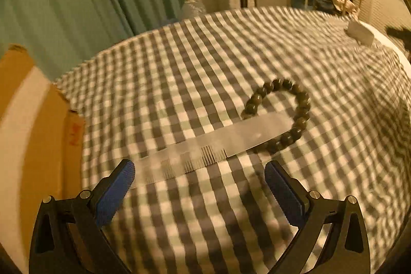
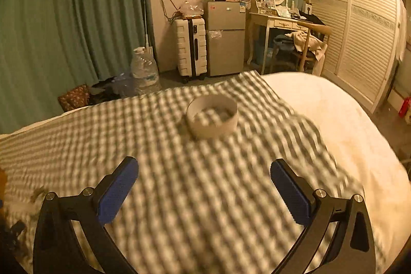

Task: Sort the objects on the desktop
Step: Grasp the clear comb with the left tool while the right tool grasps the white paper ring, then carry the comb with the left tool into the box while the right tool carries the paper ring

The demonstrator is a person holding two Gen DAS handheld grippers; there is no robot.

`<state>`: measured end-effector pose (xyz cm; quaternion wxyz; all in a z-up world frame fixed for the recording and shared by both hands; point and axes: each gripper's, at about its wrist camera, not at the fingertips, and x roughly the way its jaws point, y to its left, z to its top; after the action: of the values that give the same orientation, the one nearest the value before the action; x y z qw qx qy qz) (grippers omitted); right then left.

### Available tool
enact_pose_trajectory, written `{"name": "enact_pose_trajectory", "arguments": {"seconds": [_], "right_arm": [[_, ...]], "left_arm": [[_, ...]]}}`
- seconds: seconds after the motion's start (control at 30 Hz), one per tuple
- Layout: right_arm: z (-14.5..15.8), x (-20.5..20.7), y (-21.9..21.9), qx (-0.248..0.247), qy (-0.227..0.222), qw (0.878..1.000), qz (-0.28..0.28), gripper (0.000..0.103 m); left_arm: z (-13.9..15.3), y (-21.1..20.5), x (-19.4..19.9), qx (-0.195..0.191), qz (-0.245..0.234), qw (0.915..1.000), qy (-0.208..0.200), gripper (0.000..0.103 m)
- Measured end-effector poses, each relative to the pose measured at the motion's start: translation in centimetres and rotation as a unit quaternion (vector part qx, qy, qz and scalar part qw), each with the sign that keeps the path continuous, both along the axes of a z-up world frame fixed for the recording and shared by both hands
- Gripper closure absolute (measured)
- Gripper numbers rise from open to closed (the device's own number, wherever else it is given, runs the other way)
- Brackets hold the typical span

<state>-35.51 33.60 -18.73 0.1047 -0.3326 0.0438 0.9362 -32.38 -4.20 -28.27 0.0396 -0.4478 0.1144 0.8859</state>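
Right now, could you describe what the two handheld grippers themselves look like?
Both look alike. The left gripper and right gripper each have a black frame with triangular cutouts and round silver pivot pins. The fingers carry blue, finely ribbed pads. No cables, markings or sleeves show.

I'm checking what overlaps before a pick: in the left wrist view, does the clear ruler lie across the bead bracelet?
Yes, the clear ruler covers part of the bead bracelet loop.

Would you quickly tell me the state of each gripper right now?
Left gripper: open, holding nothing, above the clear ruler.
Right gripper: open, holding nothing.
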Motion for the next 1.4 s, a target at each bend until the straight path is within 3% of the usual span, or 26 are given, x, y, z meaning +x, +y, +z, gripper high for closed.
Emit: {"name": "enact_pose_trajectory", "arguments": {"seconds": [0.13, 0.33, 0.43, 0.8, 0.9, 1.03, 1.1, 1.17, 1.4], "right_arm": [[-1.5, -4.3, 1.2, 0.01, -0.017, 1.0, 0.006, 0.0], [-4.3, -8.0, 2.7, 0.01, -0.032, 0.999, -0.015, 0.0], [-5.3, -9.2, 3.0, 0.025, -0.04, 0.999, -0.021, 0.0], [-6.6, -12.7, 2.3, 0.097, -0.07, 0.993, -0.022, 0.0], [-6.6, -12.9, 2.2, 0.085, -0.075, 0.994, -0.007, 0.015], [-6.5, -12.7, 1.7, 0.091, -0.075, 0.993, 0.003, 0.02], [-6.3, -12.4, 1.6, 0.089, -0.072, 0.993, 0.003, 0.021], [-6.2, -12.0, 1.7, 0.083, -0.068, 0.994, 0.002, 0.021], [-4.7, -8.7, 0.9, 0.088, -0.062, 0.994, 0.019, 0.021]], "left_arm": [[-1.1, -0.6, -0.3, 0.039, 0.005, 0.9988, 0.031, 0.0], [-1.5, 0.6, -1.7, 0.014, 0.042, 0.9982, 0.041, 0.0], [-1.9, 0.1, -2.7, 0.044, 0.086, 0.9947, 0.035, 0.0], [-2.6, 0.5, -3.4, 0.044, 0.093, 0.9941, 0.034, 0.0], [-2.3, 0.5, -4.3, 0.049, 0.084, 0.9947, 0.033, 0.003], [-1.9, 0.6, -3.8, 0.054, 0.064, 0.9957, 0.041, 0.017], [-1.6, 0.6, -3.2, 0.049, 0.053, 0.9963, 0.048, 0.032], [-1.3, 0.4, -2.4, 0.042, 0.048, 0.9963, 0.058, 0.056], [-1.2, -0.5, -1.1, 0.055, 0.06, 0.9933, 0.082, 0.073]]}}
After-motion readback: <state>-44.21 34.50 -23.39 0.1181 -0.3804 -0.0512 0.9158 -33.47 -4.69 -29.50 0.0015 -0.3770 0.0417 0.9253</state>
